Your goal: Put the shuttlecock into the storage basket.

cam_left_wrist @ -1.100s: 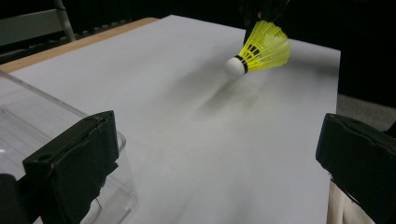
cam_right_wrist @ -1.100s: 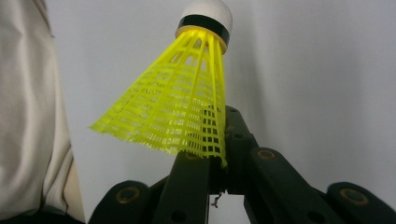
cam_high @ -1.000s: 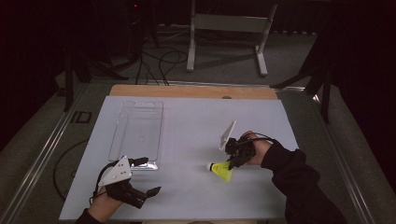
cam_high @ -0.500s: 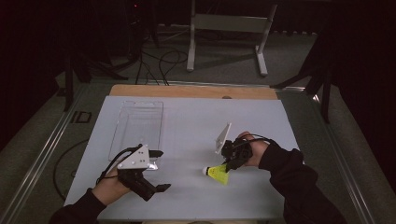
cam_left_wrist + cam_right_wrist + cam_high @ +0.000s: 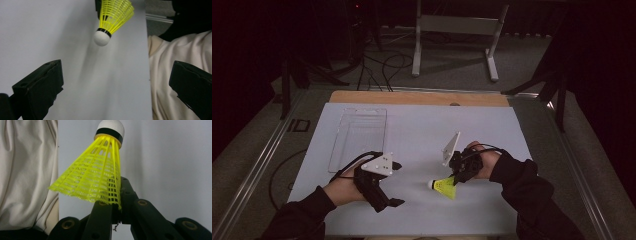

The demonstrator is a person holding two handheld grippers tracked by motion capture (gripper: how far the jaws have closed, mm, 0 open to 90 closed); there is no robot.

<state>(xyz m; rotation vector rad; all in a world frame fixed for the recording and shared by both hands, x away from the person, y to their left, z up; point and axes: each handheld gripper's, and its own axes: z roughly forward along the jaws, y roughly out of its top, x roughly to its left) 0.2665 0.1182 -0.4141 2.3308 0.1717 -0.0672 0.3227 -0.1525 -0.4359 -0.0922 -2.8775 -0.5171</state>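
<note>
The right gripper [image 5: 455,180] is squeezed tight on the edge of the yellow skirt of a shuttlecock [image 5: 443,186], so the shuttlecock sticks out with its white round tip pointing to the left, just above the white mat [image 5: 422,130]. The left gripper [image 5: 396,184] is close by on the mat's left side, its two black jaws spread wide with nothing between them. A clear plastic tray [image 5: 359,135] lies farther back on the mat

We see our right gripper [image 5: 115,207] clamped on the rim of a yellow shuttlecock [image 5: 97,180], its jaws pressed together on the mesh skirt. The white cork tip points up and away over the pale table sheet [image 5: 170,157]. A cream cloth [image 5: 25,170] lies at the left.
</note>
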